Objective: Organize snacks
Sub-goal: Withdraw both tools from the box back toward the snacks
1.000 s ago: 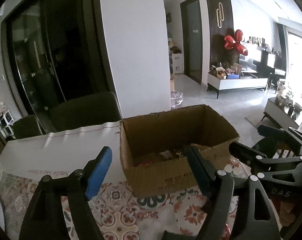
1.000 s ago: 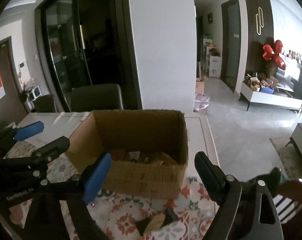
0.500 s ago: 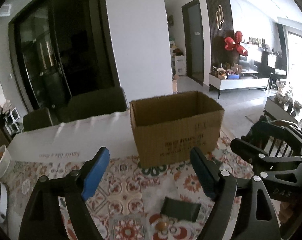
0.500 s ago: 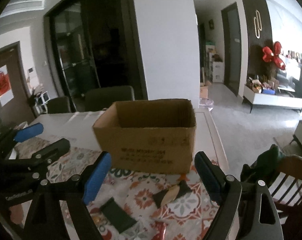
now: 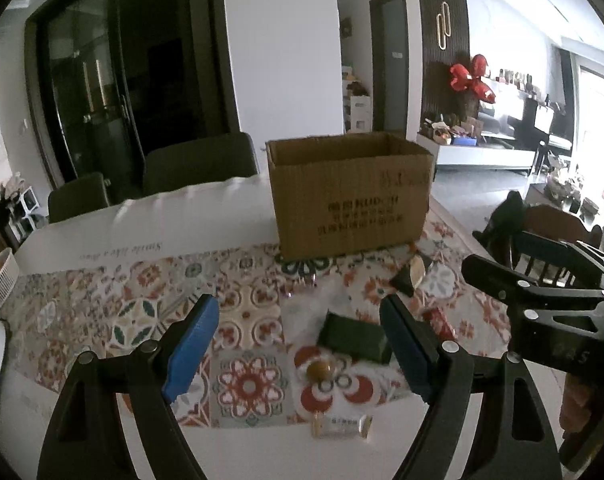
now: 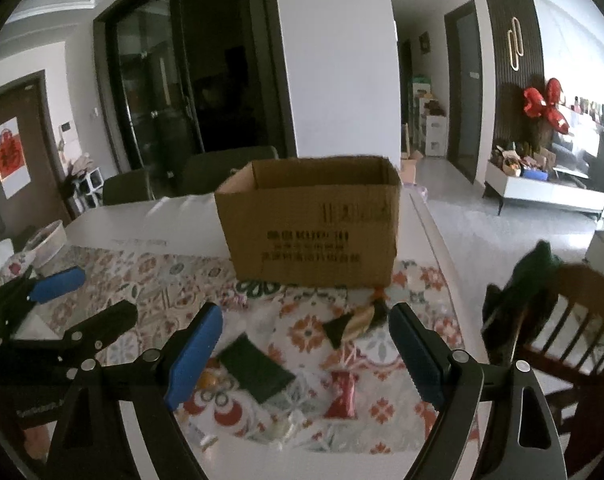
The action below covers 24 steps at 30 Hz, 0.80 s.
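1. Both sets of jaws stand wide apart and hold nothing. The left gripper [image 5: 298,344] hangs over the patterned cloth [image 5: 142,312] with a dark green packet [image 5: 352,336] just inside its right-hand pad. The right gripper [image 6: 306,350] hangs over the same scatter, seen from the other side.
2. My reading is that the step is to pick the next loose snack. For the left jaws the green packet at 1 o'clock is the nearest flat target; a small round brown sweet [image 5: 320,369] lies just below it.
3. For the right jaws, a red wrapped sweet [image 6: 344,394] sits low between the pads, and a tan-and-black packet [image 6: 356,322] lies at 12 o'clock.
4. Come down square over one item only, so the pads do not pinch the cloth with it.
5. The cardboard box [image 5: 350,196] stands at 12 o'clock on the worktop [image 5: 150,224], well apart from the snacks; lift clear of its rim before letting go.
6. Keep the two grippers from crossing; they are near each other.
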Available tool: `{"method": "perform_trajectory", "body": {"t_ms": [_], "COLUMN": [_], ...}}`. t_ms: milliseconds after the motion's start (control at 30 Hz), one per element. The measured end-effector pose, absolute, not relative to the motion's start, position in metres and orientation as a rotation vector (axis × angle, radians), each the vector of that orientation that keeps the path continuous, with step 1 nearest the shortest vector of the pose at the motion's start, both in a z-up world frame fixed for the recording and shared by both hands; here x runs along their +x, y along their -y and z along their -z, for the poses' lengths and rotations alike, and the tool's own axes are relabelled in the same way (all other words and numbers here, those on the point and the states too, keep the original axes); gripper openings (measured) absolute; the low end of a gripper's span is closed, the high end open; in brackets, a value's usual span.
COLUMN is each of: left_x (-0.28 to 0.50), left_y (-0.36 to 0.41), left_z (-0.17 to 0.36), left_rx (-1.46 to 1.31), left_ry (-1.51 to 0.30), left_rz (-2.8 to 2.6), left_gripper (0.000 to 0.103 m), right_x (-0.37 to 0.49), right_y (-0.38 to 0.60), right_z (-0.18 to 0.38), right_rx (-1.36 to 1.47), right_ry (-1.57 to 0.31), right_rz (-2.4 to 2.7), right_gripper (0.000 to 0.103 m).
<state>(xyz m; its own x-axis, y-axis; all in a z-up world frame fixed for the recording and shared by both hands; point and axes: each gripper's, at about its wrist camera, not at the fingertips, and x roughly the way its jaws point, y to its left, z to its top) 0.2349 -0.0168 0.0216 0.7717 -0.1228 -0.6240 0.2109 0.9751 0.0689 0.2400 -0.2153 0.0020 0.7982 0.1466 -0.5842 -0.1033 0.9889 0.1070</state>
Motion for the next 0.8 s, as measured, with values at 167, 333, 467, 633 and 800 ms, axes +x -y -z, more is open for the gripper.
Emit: {"method": "perform_trajectory", "body": {"t_ms": [167, 333, 467, 633, 800], "left_x": [0.221, 0.209, 0.202, 0.195, 0.19], "left_y": [0.014, 0.012, 0.01, 0.005, 0.005], "left_z": [-0.004, 0.015, 0.033, 0.055, 0.073], "left_rx": [0.143, 0.141, 0.14, 0.108, 0.101], "left_ry": [-0.686, -0.706, -0.727, -0.769, -0.784], "left_rz": [0.181, 0.191, 0.192, 0.198, 0.208], "left_gripper": [0.082, 0.082, 0.082, 0.082, 0.082], "right_x": [0.231, 0.222, 0.216, 0.211, 0.208], "right_y": [0.21, 0.208, 0.202, 0.195, 0.188], "right_z": [0.017, 0.032, 0.041, 0.057, 0.072], "right_rx": [0.08, 0.083, 0.048, 0.02, 0.003], "right_ry": [-0.693, -0.723, -0.73, -0.766, -0.796], "right_rz": [-0.151, -0.139, -0.127, -0.136, -0.14], "right_gripper": [0.086, 0.086, 0.085, 0.081, 0.077]}}
